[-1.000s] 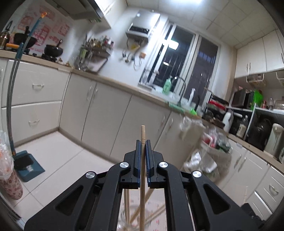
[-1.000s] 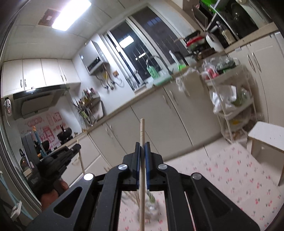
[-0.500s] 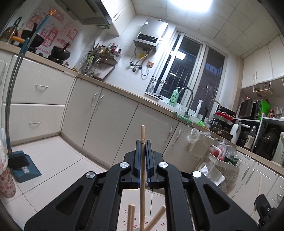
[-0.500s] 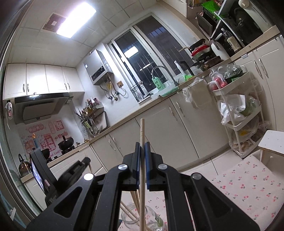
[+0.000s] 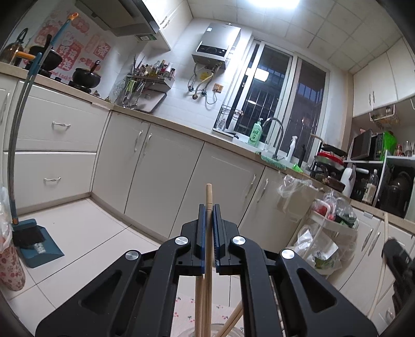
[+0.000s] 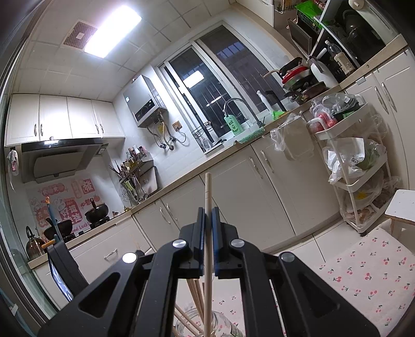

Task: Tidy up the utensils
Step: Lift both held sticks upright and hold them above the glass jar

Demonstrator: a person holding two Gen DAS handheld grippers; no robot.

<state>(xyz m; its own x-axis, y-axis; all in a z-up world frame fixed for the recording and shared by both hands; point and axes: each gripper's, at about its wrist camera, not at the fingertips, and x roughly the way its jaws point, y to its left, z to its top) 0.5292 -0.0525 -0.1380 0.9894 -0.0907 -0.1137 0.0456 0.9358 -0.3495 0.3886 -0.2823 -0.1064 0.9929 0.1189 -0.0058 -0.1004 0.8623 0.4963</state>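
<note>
In the left wrist view, the left gripper (image 5: 208,220) has its jaws clamped on an upright wooden chopstick (image 5: 208,197), its lower end reaching down toward the rim of a glass jar (image 5: 220,330) holding more sticks. A green bottle (image 5: 255,133) by the sink reads "AXE". In the right wrist view, the right gripper (image 6: 207,223) pinches a paler chopstick (image 6: 207,189) upright over the same jar (image 6: 220,326), which stands on a cherry-print cloth (image 6: 363,272) with bare room to the right.

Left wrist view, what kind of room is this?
A home kitchen, most likely: a sink tap under a window, a run of base cabinets below the counter, and pots on a stove beneath a range hood.
</note>
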